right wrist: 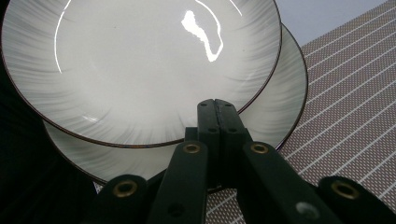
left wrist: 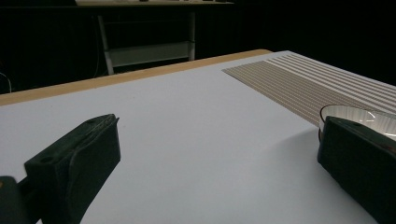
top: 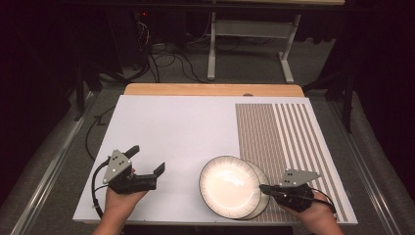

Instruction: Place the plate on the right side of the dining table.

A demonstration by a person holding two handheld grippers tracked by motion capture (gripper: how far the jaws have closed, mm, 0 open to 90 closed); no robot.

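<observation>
At the left of the white table point(top: 166, 127), our left gripper point(top: 147, 159) rests with its jaws standing wide apart and nothing between them, well apart from the plates, probably parked until a second grip is needed; in the left gripper view the near rim of the upper plate point(left wrist: 359, 116) peeps past the right-hand jaw; moving right, we see two ribbed white plates, the upper plate point(top: 229, 185) lying offset over the lower plate point(top: 262, 196), half on the striped placemat point(top: 288, 132); at the right, our right gripper point(top: 263, 187) has its jaws pressed together, their tips at the plates' right edge; whether they pinch a rim or merely touch it we cannot tell.
</observation>
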